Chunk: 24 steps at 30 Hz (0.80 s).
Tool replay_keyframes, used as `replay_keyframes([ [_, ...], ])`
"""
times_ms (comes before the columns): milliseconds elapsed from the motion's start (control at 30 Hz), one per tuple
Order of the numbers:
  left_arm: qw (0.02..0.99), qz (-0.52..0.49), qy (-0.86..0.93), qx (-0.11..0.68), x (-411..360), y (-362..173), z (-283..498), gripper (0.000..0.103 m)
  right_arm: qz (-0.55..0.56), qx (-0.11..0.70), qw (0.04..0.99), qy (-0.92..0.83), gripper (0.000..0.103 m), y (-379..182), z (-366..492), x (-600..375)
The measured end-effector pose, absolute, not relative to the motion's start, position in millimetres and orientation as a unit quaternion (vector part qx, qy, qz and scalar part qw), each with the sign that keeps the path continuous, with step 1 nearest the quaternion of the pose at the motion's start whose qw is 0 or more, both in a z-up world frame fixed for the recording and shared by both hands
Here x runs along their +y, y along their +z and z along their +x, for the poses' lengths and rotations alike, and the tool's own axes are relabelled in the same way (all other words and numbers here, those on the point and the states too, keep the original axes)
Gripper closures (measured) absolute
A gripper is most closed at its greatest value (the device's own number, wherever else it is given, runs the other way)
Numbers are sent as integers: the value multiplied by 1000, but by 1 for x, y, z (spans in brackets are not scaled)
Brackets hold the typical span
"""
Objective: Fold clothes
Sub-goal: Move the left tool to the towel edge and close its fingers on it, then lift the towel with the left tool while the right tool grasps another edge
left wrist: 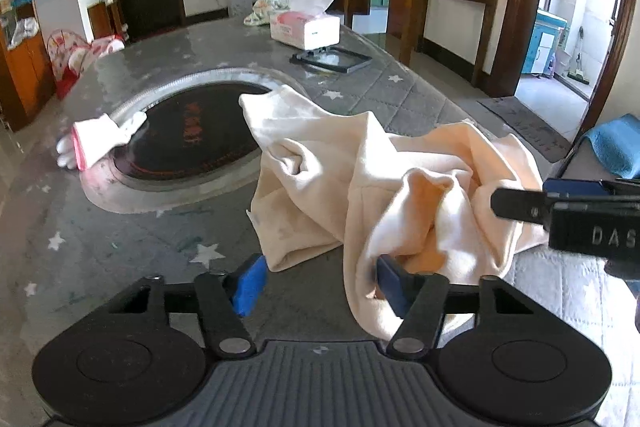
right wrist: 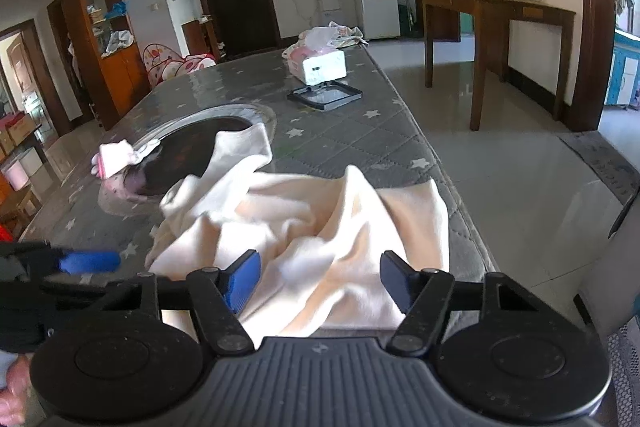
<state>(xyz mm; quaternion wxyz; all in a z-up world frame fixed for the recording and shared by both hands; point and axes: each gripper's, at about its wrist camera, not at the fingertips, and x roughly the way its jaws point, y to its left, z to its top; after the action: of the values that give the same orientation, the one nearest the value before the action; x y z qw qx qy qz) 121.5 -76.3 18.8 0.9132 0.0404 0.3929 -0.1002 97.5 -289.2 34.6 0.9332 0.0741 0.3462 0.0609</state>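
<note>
A crumpled cream garment (left wrist: 340, 167) (right wrist: 300, 223) lies on the near right part of the table with the grey star-patterned cover (left wrist: 120, 247) (right wrist: 340, 147). My left gripper (left wrist: 320, 285) is open at the garment's near left edge; a fold of cloth hangs against its right pad and the left pad is over bare cover. My right gripper (right wrist: 318, 281) is open too, with the garment's near edge lying between its blue pads and neither pad pressing on it. Each gripper's fingers (left wrist: 520, 205) (right wrist: 88, 262) show at the side of the other's view.
A round dark inset (left wrist: 192, 131) sits mid-table, with a small white and pink garment (left wrist: 94, 143) (right wrist: 114, 157) on its left rim. Farther back are a tissue box (left wrist: 306, 29) (right wrist: 320, 65), a black frame (left wrist: 330, 59) (right wrist: 324, 95) and a patterned cloth (left wrist: 264, 9). The table's right edge drops to tiled floor.
</note>
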Motion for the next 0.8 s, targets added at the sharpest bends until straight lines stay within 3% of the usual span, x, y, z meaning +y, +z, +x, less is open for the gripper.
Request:
replay_keyframes([
  [167,908,35,-122,400,-76,14,128,75,104,356,927,61,51,31,118,-297],
  [233,907,35,-132,397,-77,13,127,89,102,363,924,63,68,27,126,-296],
  [267,908,38,-136,395,-78,14,125,92,100,367,922,67,71,25,128,-295],
  [333,910,45,-144,387,-79,16,121,95,94,373,920,75,87,23,128,-293],
  [400,912,49,-151,379,-80,18,115,96,88,373,920,80,92,23,124,-292],
  [533,912,47,-164,373,-80,25,104,97,74,366,923,93,99,30,107,-290],
  [800,913,37,-182,364,-71,40,72,97,46,356,926,117,101,48,68,-286],
])
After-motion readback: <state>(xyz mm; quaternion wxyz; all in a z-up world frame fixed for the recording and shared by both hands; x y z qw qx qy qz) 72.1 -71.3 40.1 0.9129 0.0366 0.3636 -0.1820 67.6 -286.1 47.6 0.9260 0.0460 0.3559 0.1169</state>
